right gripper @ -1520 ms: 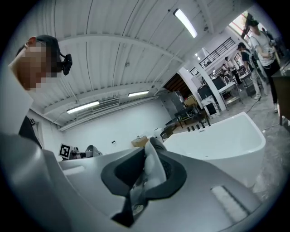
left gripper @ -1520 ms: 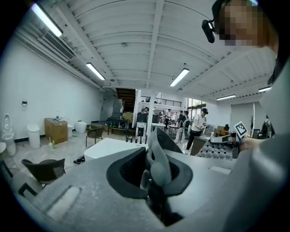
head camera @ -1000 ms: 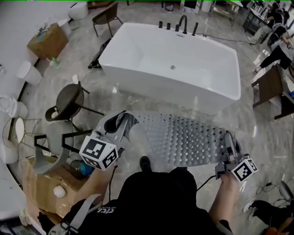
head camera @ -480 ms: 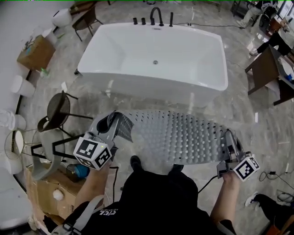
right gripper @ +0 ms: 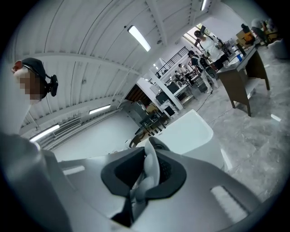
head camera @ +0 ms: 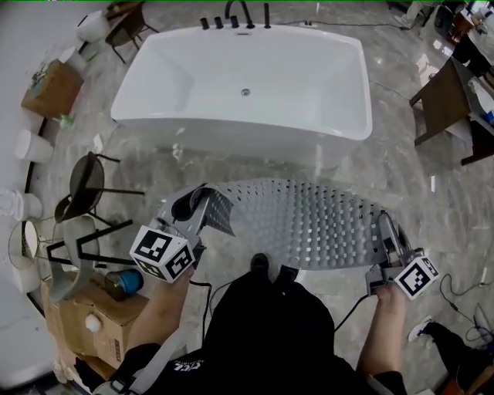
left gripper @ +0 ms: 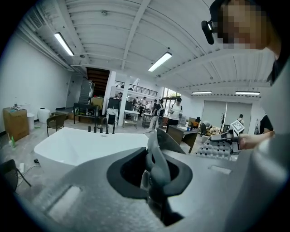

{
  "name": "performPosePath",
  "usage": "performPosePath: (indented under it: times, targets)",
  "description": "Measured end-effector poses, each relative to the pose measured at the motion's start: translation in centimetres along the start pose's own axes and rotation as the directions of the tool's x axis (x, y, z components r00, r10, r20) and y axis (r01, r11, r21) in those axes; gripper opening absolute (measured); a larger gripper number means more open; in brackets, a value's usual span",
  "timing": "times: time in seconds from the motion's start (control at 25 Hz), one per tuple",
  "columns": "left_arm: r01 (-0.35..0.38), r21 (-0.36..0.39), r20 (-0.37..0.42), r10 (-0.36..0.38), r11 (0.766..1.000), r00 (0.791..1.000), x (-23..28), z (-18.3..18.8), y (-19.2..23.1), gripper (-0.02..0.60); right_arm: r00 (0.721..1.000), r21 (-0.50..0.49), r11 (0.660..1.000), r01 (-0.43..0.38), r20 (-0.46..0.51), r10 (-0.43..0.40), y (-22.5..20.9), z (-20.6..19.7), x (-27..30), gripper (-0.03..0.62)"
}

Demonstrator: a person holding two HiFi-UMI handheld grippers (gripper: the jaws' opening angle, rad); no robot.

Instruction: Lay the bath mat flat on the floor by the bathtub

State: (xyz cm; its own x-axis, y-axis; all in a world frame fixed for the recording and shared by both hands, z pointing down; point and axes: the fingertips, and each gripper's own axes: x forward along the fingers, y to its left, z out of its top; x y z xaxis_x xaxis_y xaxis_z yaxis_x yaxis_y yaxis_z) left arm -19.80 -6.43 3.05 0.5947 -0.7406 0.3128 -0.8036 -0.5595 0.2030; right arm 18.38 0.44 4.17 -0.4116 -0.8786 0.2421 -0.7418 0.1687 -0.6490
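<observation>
Left gripper (head camera: pixel 199 207): narrow, pinched on the left end of the mat (head camera: pixel 309 220); grey fold wedged between the jaws in the left gripper view (left gripper: pixel 154 168). Right gripper (head camera: pixel 386 231): same, narrow, clamped on the right end, with a fold of mat between the jaws in the right gripper view (right gripper: pixel 146 174).

Mat: hung between both grippers, off the floor (head camera: pixel 421 181), dotted face up, middle bowed a little. Long edge roughly parallel to the tub (head camera: pixel 243 85), near its front wall, not touching. Left corner curled over at the gripper.

Progress: pick-up, spread and line-up with the tub look done. Left to do: lower to the floor, flatten the curled corner, release both ends. Past halfway, by judgement.

Around: stool (head camera: pixel 86 181) left of the mat, open box (head camera: pixel 89 312) by the left hand, cable (head camera: pixel 463 292) on the floor at right, faucet (head camera: pixel 239 11) on the tub's far rim, small white scrap (head camera: pixel 99 143) near the tub's left corner.

In the way: own feet (head camera: pixel 264 266) right under the near edge, so probably needs placing ahead of them or a step back. Stool close to the left end, could crowd that corner. Floor strip in front of the tub otherwise looks free.
</observation>
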Motion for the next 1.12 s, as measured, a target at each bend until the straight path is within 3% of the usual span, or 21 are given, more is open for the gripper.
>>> performPosePath:
  times: [0.2, 0.4, 0.56, 0.68, 1.12]
  targets:
    - [0.023, 0.036, 0.007, -0.023, 0.999, 1.0, 2.0, -2.0, 0.0, 0.018, 0.999, -0.01, 0.999, 0.043, 0.003, -0.043, -2.5, -1.1, -0.4, 0.017]
    - [0.025, 0.016, -0.025, -0.025, 1.0, 0.999, 4.8, -5.7, 0.9, 0.018, 0.997, -0.004, 0.998, 0.069, -0.029, -0.069, -6.3, -3.0, 1.8, 0.017]
    - [0.016, 0.023, -0.034, -0.015, 1.0, 0.999, 6.8, -10.3, 2.1, 0.018, 0.996, 0.01, 0.998, 0.067, -0.055, -0.067, -10.7, -5.8, 3.6, 0.017]
    - [0.003, -0.012, -0.023, -0.004, 1.0, 1.0, 9.3, -14.2, 3.2, 0.017, 0.996, 0.021, 0.997, 0.069, -0.062, -0.068, -15.2, -8.5, 5.2, 0.017]
    - [0.0, -0.026, -0.022, -0.001, 1.0, 1.0, 19.4, -30.8, 7.8, 0.018, 0.995, 0.085, 0.995, 0.054, -0.084, -0.047, -30.6, -20.3, 13.3, 0.015]
